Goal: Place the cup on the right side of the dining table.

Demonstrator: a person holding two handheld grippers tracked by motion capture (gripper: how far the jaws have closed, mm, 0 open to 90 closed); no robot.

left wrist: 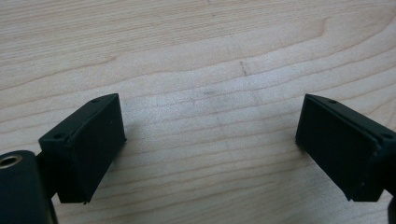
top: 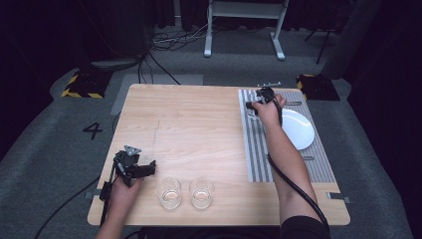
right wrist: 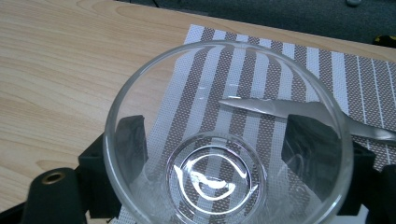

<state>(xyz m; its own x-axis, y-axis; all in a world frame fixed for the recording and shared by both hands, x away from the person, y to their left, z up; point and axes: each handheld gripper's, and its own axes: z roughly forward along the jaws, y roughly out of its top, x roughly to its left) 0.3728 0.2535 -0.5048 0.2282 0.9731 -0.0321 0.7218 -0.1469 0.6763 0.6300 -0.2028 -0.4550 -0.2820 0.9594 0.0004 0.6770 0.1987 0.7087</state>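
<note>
Gripping a clear glass tumbler point(right wrist: 229, 140) between both jaws, right tool point(top: 258, 105) at upper right of the high view, over the grey-and-white striped placemat point(top: 256, 149), beside the round white plate point(top: 298, 129). Resting at lower left on the light wooden table point(top: 199, 124), left tool point(left wrist: 210, 144) with jaws spread wide, nothing between. Standing near the bottom edge, two more clear glass tumblers point(top: 169, 192), side by side.
</note>
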